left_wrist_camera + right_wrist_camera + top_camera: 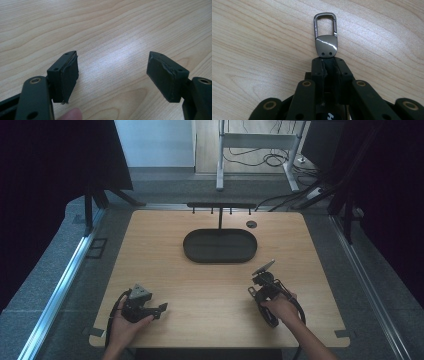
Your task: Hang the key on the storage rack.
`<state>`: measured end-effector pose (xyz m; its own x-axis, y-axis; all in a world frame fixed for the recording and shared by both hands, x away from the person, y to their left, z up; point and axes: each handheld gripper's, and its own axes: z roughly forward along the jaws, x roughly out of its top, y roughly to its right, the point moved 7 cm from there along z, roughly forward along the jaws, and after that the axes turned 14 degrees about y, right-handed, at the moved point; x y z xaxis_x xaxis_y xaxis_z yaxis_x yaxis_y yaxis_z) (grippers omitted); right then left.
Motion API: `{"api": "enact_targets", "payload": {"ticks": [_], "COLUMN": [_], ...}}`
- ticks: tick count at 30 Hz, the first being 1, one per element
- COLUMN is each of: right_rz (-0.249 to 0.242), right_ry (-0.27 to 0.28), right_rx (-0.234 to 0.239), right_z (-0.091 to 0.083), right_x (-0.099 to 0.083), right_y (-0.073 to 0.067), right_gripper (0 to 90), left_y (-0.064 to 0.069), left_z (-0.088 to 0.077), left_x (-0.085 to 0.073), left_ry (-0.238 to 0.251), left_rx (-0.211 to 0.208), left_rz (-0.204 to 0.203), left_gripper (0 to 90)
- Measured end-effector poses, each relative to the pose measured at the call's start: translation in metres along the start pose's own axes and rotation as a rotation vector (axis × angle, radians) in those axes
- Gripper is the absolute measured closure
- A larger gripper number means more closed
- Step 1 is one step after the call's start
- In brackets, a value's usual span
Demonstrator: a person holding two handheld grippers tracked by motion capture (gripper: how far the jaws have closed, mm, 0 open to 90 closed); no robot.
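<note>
A grey metal key clip (326, 44) with a snap-hook loop sticks out past the jaw tips, just above the wooden tabletop (257, 45). My right gripper (329, 60) is shut on the dark strap end of that clip. In the high view the right gripper (257, 280) sits at the table's right front, held by a hand. My left gripper (112, 65) is open, its pads (68, 75) wide apart with bare wood between them. It rests low at the table's left front (161, 308), jaws pointing right.
A black oval tray (191, 251) lies at the middle back of the table. Behind it stands a low black rack with hooks (220, 206). A round cable port (251, 224) is set in the tabletop at the back right.
</note>
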<state>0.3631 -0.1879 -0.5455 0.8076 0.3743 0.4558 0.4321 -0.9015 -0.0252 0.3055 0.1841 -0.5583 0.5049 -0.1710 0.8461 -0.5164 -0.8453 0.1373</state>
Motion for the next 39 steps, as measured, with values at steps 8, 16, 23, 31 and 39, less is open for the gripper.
{"api": "enact_targets", "payload": {"ticks": [8, 16, 23, 31, 39], "right_rz": [0.016, 0.052, 0.077, 0.101, 0.107], "right_ry": [0.025, 0.113, 0.222, 0.371, 0.5], "right_rx": [0.049, 0.071, 0.084, 0.087, 0.099], "right_z": [-0.003, -0.02, -0.039, -0.072, -0.096], "right_x": [-0.002, -0.002, -0.005, -0.002, 0.011], "right_y": [0.004, 0.01, 0.015, 0.026, 0.029], "right_gripper": [80.2, 80.4, 80.5, 80.5, 80.6], "left_y": [-0.002, -0.001, -0.003, -0.002, -0.004], "left_z": [0.0, 0.002, 0.001, 0.001, 0.002], "left_x": [-0.001, -0.002, -0.002, -0.002, -0.003], "left_ry": [0.001, -0.007, -0.001, -0.005, -0.006], "left_rx": [0.004, 0.003, 0.003, 0.002, 0.002], "left_rz": [-0.008, -0.006, -0.01, -0.013, -0.017], "left_gripper": [26.0, 26.0, 26.1, 26.1, 26.1]}}
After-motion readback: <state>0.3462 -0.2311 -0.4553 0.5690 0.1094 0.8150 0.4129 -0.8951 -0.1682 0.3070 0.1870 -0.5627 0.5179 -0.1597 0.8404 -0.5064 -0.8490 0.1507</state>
